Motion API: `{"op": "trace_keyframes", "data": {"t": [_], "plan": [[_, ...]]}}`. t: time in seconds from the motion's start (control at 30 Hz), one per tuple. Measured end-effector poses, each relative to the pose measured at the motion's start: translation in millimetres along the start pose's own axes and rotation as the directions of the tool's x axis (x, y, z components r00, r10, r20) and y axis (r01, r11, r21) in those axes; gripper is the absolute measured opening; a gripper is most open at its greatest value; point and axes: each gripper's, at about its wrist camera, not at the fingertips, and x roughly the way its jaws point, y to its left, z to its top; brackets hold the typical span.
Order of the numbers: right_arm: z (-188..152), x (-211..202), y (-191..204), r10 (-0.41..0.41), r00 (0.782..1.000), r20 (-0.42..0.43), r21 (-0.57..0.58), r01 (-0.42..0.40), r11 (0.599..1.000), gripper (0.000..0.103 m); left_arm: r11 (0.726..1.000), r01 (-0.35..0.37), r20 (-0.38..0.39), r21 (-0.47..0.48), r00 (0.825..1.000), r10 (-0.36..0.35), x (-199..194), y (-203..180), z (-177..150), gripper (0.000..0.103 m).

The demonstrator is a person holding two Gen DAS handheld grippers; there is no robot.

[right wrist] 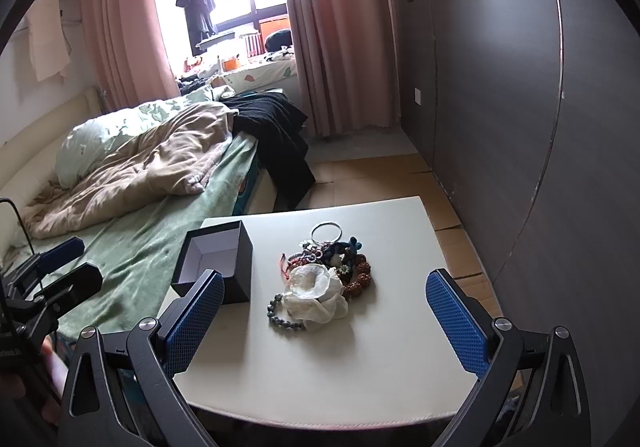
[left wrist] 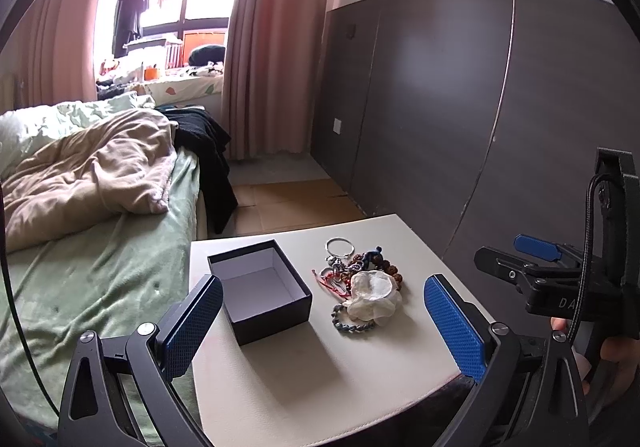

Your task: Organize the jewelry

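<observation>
An open, empty black box (left wrist: 260, 289) with a white lining stands on the white table (left wrist: 320, 375); it also shows in the right wrist view (right wrist: 218, 261). Right of it lies a pile of jewelry (left wrist: 362, 281) (right wrist: 326, 275): a silver bangle (left wrist: 339, 247) (right wrist: 326, 233), brown and grey bead bracelets, red cords and a white fabric flower (left wrist: 374, 297) (right wrist: 316, 293). My left gripper (left wrist: 324, 321) is open above the table's near part. My right gripper (right wrist: 326, 321) is open, held above the table short of the pile. Each gripper shows at the edge of the other's view.
A bed (right wrist: 132, 175) with a green sheet and beige quilt lies left of the table. A dark panelled wall (right wrist: 520, 107) runs along the right. Cardboard sheets (left wrist: 288, 203) cover the floor beyond the table, before pink curtains (left wrist: 276, 39).
</observation>
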Motion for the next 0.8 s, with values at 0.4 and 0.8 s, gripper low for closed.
{"op": "trace_keyframes", "data": {"t": [0.4, 0.8], "plan": [[-0.2, -1.7, 4.2, -0.006, 1.000, 0.006, -0.005, 0.006, 1.000, 0.102, 1.000, 0.000, 0.011, -0.003, 1.000, 0.000, -1.2, 0.3, -0.3, 0.101], [1.5, -0.8, 3.4, -0.008, 1.000, 0.009, -0.004, 0.008, 1.000, 0.102, 1.000, -0.007, 0.013, -0.012, 1.000, 0.007, 3.8, 1.8, -2.4, 0.101]]}}
